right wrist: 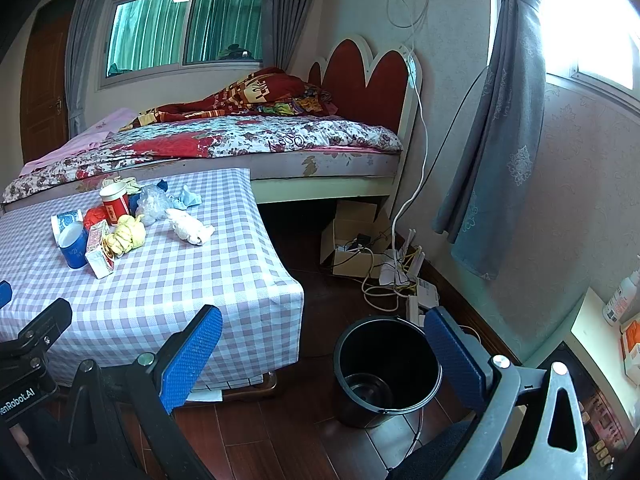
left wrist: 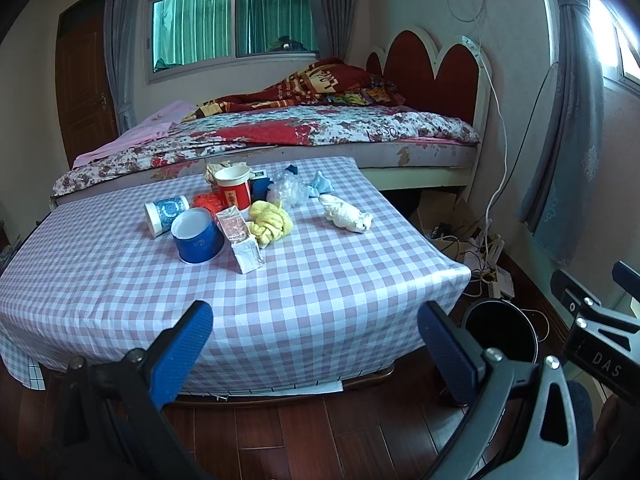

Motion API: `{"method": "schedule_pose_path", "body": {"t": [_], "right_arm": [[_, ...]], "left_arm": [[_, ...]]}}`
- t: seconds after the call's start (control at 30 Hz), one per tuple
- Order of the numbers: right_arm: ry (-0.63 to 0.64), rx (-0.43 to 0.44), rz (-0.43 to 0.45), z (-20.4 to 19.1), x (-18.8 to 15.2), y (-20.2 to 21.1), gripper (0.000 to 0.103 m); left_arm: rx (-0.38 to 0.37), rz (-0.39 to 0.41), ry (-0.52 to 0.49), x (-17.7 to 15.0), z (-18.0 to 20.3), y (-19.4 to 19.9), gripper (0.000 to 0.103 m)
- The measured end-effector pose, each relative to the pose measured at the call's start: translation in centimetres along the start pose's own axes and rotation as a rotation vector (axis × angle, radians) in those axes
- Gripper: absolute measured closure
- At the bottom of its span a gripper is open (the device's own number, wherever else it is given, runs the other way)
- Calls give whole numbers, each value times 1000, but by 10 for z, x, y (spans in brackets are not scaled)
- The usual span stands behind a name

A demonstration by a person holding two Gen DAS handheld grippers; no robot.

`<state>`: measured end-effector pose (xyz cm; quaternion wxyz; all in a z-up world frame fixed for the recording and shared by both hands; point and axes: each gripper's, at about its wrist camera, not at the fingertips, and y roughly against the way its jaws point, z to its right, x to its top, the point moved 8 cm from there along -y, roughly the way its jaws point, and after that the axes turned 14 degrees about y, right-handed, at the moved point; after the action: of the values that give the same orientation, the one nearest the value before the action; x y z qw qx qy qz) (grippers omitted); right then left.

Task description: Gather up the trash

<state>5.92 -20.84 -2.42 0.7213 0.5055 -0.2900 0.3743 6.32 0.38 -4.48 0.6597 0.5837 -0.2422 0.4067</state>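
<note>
The trash sits in a loose heap on the tabletop (left wrist: 120, 280), ahead of and above both claws: a red paper cup (left wrist: 233, 192) standing upright, a dark blue cup (left wrist: 197, 236) tipped toward the camera with its white inside showing, and a patterned blue-and-white cup (left wrist: 166, 212) lying on its side just left of it. Beside the blue cup leans a small carton (left wrist: 242, 240), its top crushed. A knotted yellow rag (left wrist: 272, 222) touches the carton on the right. Farther right, apart from the heap, lies a crumpled white wad (left wrist: 346, 213). Behind these are a clear crinkled plastic bag (left wrist: 288, 190), a light blue scrap (left wrist: 320, 184) and something orange (left wrist: 208, 202), partly hidden.

The left claw (left wrist: 316, 340) is spread wide, its blue textured pads holding nothing and touching nothing; it hovers short of the tabletop's near edge. The right claw (right wrist: 324, 352) is likewise spread wide and empty, off the tabletop's right corner.

A black round bucket (right wrist: 386, 368) stands on the dark wooden floor (right wrist: 280, 440), just ahead of the right claw, between its pads in that view; its glossy inside looks empty. The tabletop wears a smooth lilac-and-white checked cloth draping over the edges. Beyond it stands a bed (left wrist: 280, 132) with floral covers.
</note>
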Motion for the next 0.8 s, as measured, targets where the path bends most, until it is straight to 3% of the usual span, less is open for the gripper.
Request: {"method": "schedule_pose_path", "body": {"t": [0.8], "right_arm": [[2,10,9,-6,6,-2,1]], "left_arm": [[-1,11,4,6,0,-1,1]]}}
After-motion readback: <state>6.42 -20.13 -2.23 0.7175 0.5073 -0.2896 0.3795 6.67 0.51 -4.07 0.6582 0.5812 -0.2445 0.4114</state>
